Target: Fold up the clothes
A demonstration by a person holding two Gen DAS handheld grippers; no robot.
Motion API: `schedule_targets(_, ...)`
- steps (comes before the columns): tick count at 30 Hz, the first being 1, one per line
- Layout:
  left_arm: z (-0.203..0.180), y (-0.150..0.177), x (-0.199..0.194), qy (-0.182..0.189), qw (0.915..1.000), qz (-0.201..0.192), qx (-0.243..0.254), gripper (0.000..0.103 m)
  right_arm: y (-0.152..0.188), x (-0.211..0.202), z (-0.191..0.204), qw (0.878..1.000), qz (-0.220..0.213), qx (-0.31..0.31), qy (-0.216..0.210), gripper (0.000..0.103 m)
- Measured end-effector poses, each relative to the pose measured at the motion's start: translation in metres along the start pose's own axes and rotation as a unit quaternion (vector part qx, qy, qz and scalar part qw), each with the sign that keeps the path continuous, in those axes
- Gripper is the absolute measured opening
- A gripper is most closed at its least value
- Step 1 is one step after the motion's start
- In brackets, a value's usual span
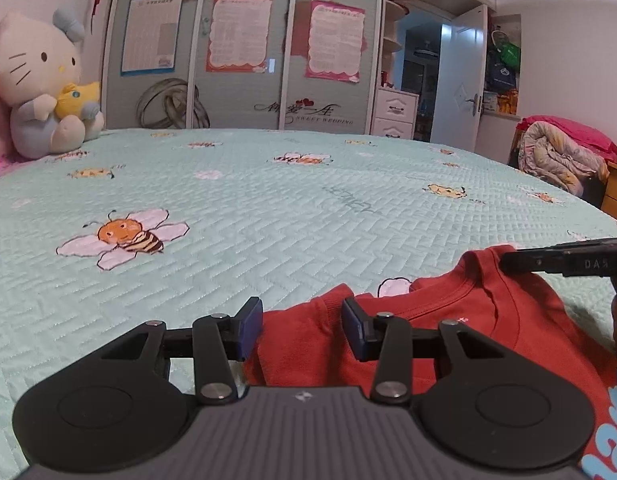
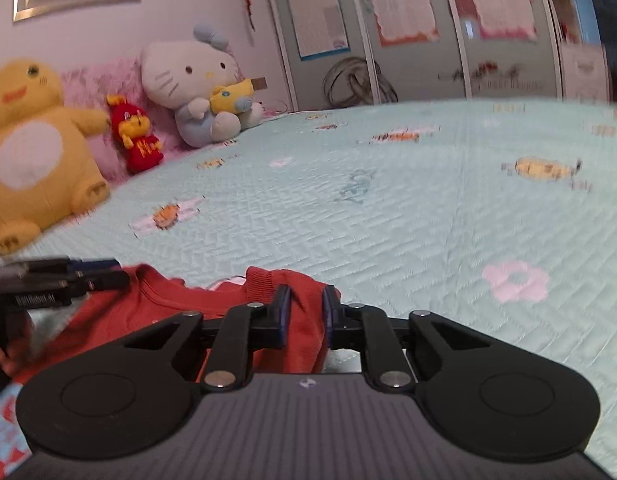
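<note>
A red T-shirt (image 1: 528, 320) with pale blue lettering lies on the mint bee-print bedspread (image 1: 268, 208), neckline toward the wardrobe. In the left wrist view my left gripper (image 1: 302, 326) is open around a raised fold at one shoulder; the cloth lies between the blue pads with a gap on the left side. In the right wrist view my right gripper (image 2: 306, 312) is shut on a bunched fold of the red T-shirt (image 2: 148, 312) at the other shoulder, ribbed cuff sticking up. Each gripper shows side-on in the other's view: right gripper (image 1: 508, 262), left gripper (image 2: 108, 276).
A white cat plush (image 1: 40, 80) sits at the head of the bed, with a yellow plush (image 2: 32, 148) and a small red plush (image 2: 136, 140) beside it. A sliding-door wardrobe (image 1: 244, 48) stands behind the bed. Piled bedding (image 1: 560, 152) lies past its right edge.
</note>
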State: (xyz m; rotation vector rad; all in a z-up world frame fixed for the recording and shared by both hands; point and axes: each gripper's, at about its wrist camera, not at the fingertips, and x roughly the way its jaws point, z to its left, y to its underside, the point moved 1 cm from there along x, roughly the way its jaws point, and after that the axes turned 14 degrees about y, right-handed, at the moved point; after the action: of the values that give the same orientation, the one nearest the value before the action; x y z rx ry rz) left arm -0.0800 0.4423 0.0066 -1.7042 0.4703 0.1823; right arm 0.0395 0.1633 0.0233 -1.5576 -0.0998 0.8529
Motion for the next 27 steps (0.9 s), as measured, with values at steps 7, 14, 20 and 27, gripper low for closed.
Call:
schedule_targets(7, -0.002, -0.006, -0.010, 0.015, 0.9997, -0.021, -0.002, 0.008, -0.009, -0.010, 0.015, 0.999, -0.032, -0.040, 0.011, 0.008)
schedule_targets(14, 0.007, 0.000, 0.017, -0.030, 0.9990, 0.033, -0.007, 0.022, -0.005, 0.032, 0.002, 0.999, 0.045, 0.011, 0.003, 0.009)
schedule_targets(20, 0.018, -0.001, -0.006, -0.092, 0.9939, -0.001, -0.060, 0.083, -0.005, 0.023, -0.025, 0.994, 0.046, 0.100, -0.007, 0.046)
schedule_targets(27, -0.002, -0.023, -0.050, 0.007, 0.9896, -0.087, -0.115, 0.032, -0.013, -0.002, -0.033, 0.968, 0.030, 0.230, -0.097, 0.046)
